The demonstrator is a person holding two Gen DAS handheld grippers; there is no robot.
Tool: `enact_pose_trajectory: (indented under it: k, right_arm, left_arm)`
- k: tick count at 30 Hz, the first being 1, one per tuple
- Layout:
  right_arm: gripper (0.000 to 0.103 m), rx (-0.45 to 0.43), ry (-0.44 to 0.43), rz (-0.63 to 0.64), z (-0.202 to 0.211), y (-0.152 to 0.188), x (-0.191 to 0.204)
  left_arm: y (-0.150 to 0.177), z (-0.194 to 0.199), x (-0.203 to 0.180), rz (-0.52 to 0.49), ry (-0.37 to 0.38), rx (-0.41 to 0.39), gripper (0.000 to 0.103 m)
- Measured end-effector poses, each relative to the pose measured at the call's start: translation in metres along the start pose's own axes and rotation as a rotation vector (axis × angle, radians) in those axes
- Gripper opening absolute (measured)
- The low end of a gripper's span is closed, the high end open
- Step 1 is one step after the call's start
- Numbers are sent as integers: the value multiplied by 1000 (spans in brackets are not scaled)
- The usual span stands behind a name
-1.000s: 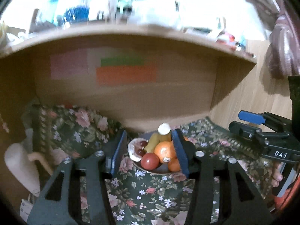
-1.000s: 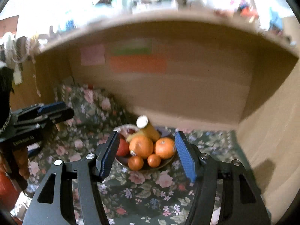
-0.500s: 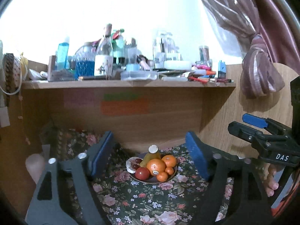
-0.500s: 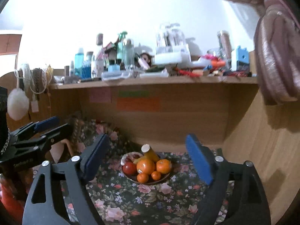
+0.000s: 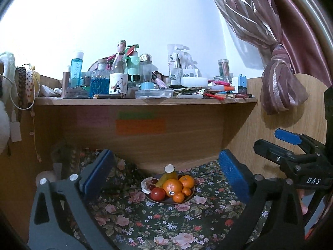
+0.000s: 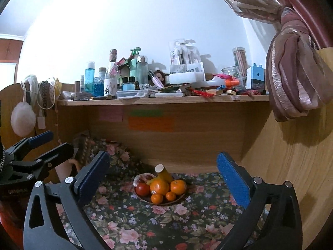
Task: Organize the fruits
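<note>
On the flowered bench under the shelf (image 5: pixel 145 101), the fruit plate (image 5: pixel 168 201) sits loaded, farther off than a second ago. Left tongs (image 5: pixel 164 173) and right tongs (image 6: pixel 162 170) are opening, nothing between them; sorting looks finished.

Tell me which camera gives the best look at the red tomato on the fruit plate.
The right wrist view. There the tomato sits at the plate's left edge with nearly its whole round face showing. In the left wrist view the tomato is also visible at the front left, but the big orange beside it overlaps its right side slightly.
</note>
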State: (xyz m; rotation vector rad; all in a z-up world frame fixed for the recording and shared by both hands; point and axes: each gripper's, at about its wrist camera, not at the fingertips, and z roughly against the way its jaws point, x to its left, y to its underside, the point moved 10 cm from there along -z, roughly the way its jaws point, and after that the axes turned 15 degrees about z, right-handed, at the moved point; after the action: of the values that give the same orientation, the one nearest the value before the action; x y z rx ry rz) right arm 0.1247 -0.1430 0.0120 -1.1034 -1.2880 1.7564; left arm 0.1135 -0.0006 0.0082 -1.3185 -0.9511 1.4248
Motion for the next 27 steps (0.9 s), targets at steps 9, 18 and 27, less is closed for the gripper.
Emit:
enact_pose_trajectory:
  k: [9,18,27]
  right_arm:
    - [103,13,5,9,-1,3,3]
    - [103,22,5,-3,-4,6,3]
    - [103,19,7,-1,-3,5,4]
  left_arm:
    - [1,-3,1,16,6,9,103]
    - [2,-4,2,17,5,11,103]
    - [2,-5,1,20,6,7,103]
